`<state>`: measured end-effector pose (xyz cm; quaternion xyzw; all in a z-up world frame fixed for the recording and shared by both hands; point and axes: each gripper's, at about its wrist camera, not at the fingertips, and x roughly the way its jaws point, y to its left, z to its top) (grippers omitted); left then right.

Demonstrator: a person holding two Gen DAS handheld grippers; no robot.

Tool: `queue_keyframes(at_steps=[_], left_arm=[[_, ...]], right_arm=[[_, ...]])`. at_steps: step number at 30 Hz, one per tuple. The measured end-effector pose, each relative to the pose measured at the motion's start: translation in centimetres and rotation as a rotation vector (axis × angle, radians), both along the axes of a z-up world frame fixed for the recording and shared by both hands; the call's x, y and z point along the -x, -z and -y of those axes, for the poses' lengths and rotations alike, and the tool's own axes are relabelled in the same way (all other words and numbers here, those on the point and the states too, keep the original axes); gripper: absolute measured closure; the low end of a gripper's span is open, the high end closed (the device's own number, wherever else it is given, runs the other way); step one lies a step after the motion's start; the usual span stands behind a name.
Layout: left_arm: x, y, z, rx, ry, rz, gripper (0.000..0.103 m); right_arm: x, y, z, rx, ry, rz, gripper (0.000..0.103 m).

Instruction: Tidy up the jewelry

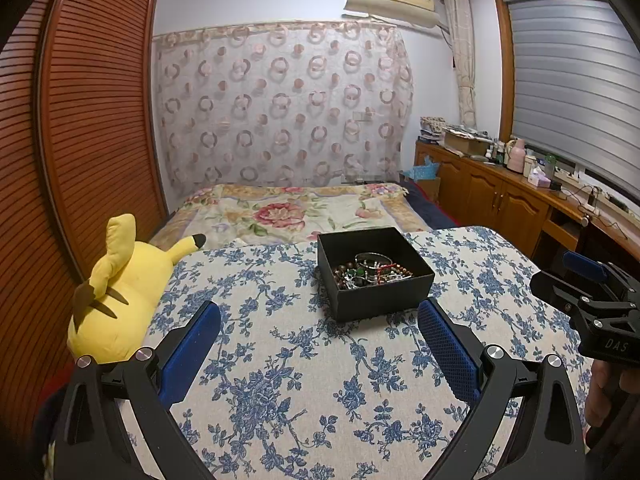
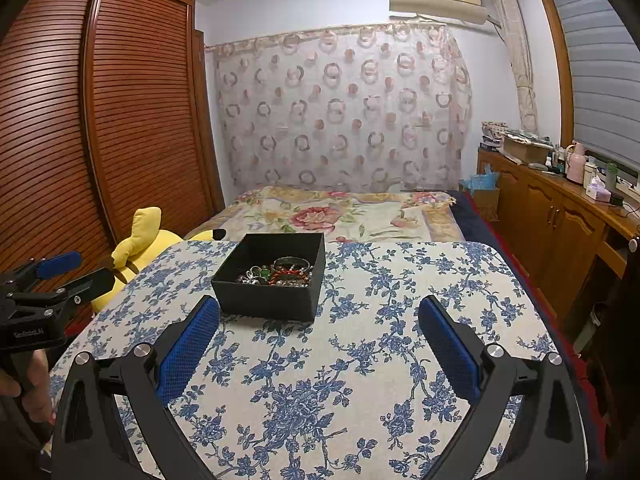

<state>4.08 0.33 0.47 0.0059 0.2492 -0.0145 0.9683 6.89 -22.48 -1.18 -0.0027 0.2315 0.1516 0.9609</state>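
A black open box [image 1: 380, 300] [image 2: 264, 300] stands on the table's blue-flowered cloth [image 1: 300, 380] [image 2: 340, 380], toward the far edge. A tangle of jewelry [image 1: 372, 272] [image 2: 280, 273] lies inside it: bead bracelets, a bangle, red cord and silver pieces. My left gripper [image 1: 320, 307] hovers open just before the box, its blue pads wide apart with nothing between them. My right gripper [image 2: 320, 304] is open too, with the box ahead and a little left. Each gripper shows at the edge of the other's view, the right gripper [image 1: 560, 274] and the left gripper [image 2: 88, 270].
A yellow plush toy [image 1: 120, 292] [image 2: 140, 240] lies at the table's left edge. Behind the table is a bed with a flowered cover [image 1: 288, 212]. A slatted wooden wardrobe [image 1: 92, 120] stands on the left, and a cluttered low cabinet [image 1: 500, 192] on the right. A hand [image 2: 36, 380] holds the left gripper.
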Motion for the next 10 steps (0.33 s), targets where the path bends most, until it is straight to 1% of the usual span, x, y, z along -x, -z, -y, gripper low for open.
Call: queue_keyframes(at_steps=[10], left_arm=[[-0.05,-0.18,-0.02,-0.001,-0.009,-0.001,0.008]], right_arm=[[-0.03,0.02,-0.07,0.0,0.0,0.0,0.003]])
